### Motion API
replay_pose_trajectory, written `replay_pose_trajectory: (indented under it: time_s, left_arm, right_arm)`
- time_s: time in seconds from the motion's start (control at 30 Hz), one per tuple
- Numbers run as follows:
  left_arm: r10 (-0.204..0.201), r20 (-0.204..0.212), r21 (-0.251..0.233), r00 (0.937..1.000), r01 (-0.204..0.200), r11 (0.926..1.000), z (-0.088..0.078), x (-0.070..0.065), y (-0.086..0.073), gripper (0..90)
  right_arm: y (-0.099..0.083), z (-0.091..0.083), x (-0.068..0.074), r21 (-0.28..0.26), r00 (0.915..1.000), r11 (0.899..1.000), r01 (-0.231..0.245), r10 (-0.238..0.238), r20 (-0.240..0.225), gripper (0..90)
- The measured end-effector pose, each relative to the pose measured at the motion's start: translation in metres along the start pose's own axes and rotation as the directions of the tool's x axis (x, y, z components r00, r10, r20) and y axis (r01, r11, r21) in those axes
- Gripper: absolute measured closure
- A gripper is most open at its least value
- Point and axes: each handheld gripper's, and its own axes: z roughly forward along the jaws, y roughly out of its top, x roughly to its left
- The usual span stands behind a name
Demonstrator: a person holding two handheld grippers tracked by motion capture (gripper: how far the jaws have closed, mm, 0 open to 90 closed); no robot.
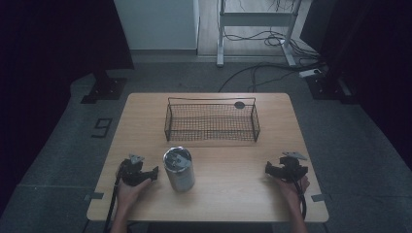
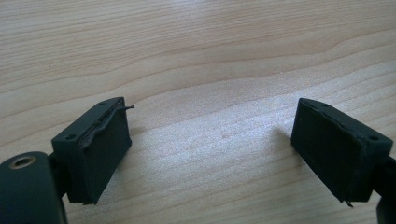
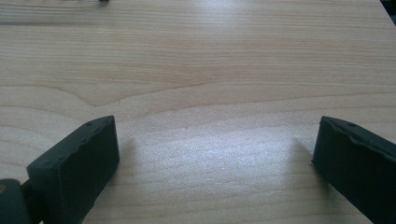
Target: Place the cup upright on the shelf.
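Wooden worktop (image 1: 233, 189) carrying one metal can (image 1: 179, 169), standing upright just right of the left claw (image 1: 151, 173), and one wire basket (image 1: 212, 120) sitting farther back. Two claws resting on the wood, right claw (image 1: 268, 169) well apart from the can, both gaping wide, gripping nothing.

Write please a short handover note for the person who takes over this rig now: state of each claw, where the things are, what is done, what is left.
Left claw: open, holding nothing, low over the table, beside the metal can but apart from it.
Right claw: open, holding nothing, near the right edge.
The can stands upright at front left of centre; the wire basket sits behind it with no can in it.
Done: nothing gripped yet.
Left: probably grip the can and put it in the basket.
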Motion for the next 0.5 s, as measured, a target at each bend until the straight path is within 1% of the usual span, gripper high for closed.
replay_pose_trajectory:
  time_s: [0.23,0.37,0.43,0.5]
  left_arm:
    - [-0.002,0.008,0.002,1.0,0.001,1.0,-0.0002,0.0005,0.0001,9.8]
    - [-0.017,0.019,-0.005,0.9997,0.017,0.9998,-0.0015,0.0027,-0.0011,9.8]
    - [-0.021,0.011,-0.012,0.9997,0.021,0.9997,-0.0024,0.0031,-0.0017,10.4]
    - [-0.028,0.001,-0.032,0.9996,0.028,0.9991,-0.0044,0.0032,-0.0028,12.0]
  right_arm:
    - [0.0,-0.0001,-0.0001,0.0,1.0,1.0,0.0,0.0,0.0,0.3]
    - [-0.0001,-0.0001,-0.0001,-0.001,1.0,1.0,0.0,0.0,0.0,0.5]
    - [-0.0001,-0.0001,-0.0001,-0.001,1.0,1.0,-0.001,0.001,0.001,0.5]
    - [0.0,-0.0001,-0.0001,-0.001,1.0,1.0,-0.001,0.001,0.0,0.5]
